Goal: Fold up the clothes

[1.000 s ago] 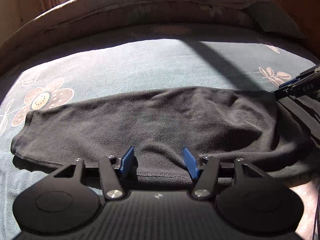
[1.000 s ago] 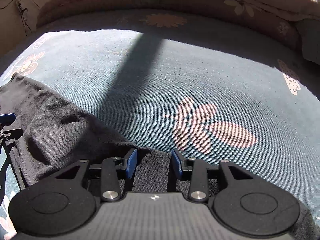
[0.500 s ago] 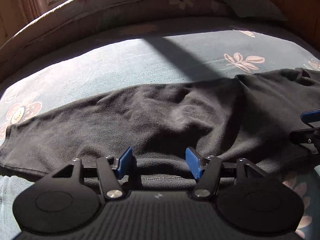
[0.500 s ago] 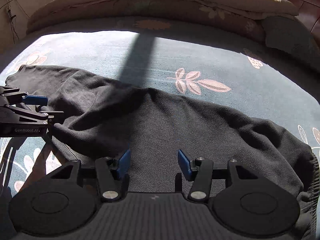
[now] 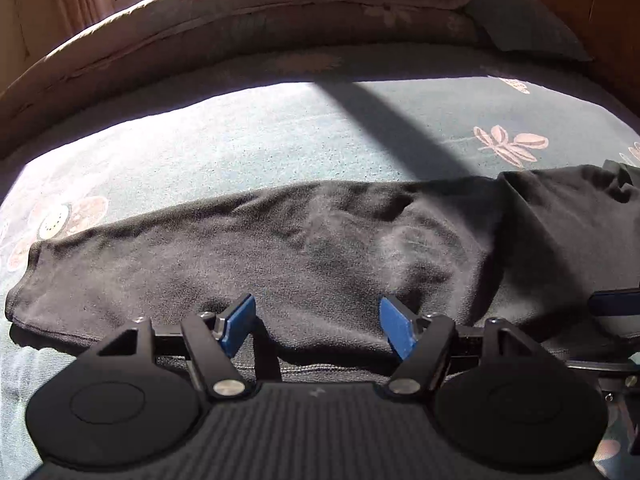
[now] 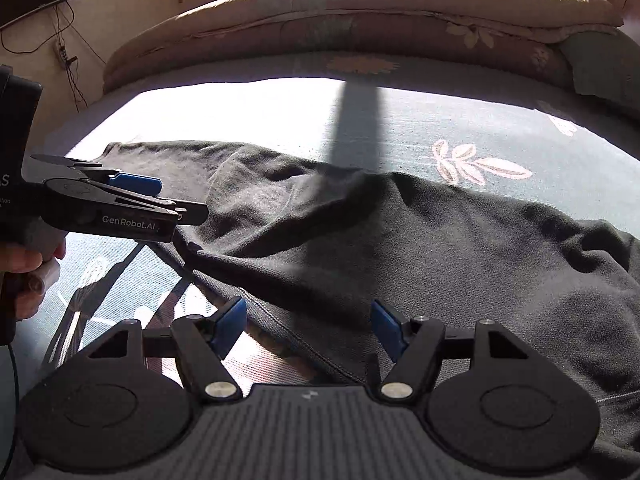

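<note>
Garment is lying in a long dark strip across the bed. Both claws have just been opening: left claw and right claw stand wide over its near hem, gripping nothing. I'd pinch just the hem edge and keep both pulls even.

I see a black, soft, matt fleecy knit garment with a fine nap and a stitched hem. It lies on my teal bed sheet of coarse, matt woven cloth printed with pale flowers. The left gripper and right gripper look like matt black plastic, ribbed on the body, with smooth blue plastic pads and shiny metal pivot screws. The beige quilted cloth duvet behind looks soft.
</note>
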The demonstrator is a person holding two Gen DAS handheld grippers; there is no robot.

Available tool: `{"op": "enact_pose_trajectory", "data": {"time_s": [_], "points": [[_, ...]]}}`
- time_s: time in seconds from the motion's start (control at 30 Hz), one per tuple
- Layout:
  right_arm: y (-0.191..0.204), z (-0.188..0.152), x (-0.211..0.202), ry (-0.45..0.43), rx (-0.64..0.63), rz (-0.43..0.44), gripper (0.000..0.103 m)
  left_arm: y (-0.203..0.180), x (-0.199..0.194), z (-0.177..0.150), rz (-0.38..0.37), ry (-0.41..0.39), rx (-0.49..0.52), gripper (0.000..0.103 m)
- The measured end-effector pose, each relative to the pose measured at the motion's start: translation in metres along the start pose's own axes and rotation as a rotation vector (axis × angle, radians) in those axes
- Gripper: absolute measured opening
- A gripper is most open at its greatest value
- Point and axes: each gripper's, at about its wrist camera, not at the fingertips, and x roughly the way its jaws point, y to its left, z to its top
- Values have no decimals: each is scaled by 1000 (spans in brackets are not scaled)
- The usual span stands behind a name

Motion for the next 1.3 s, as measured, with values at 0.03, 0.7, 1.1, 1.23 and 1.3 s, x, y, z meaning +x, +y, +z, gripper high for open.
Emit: {"op": "enact_pose_trajectory", "data": {"time_s": [0.03, 0.7, 1.1, 1.23, 1.3], "points": [[2, -3, 6, 34, 24, 22, 74, 2, -1, -4, -5, 8, -11, 72], [-191, 27, -142, -184, 75, -221, 88, -111, -41, 27, -291, -31, 67, 77], [-338, 23, -75, -161, 196, -93, 62, -160, 8, 22, -335, 60, 11, 77], [-327, 24, -50, -141, 77, -45, 62, -161, 7, 18, -331, 47, 37, 78], [-318, 19, -38, -103, 17, -56, 65, -161, 7, 18, -335, 47, 44, 80]]}}
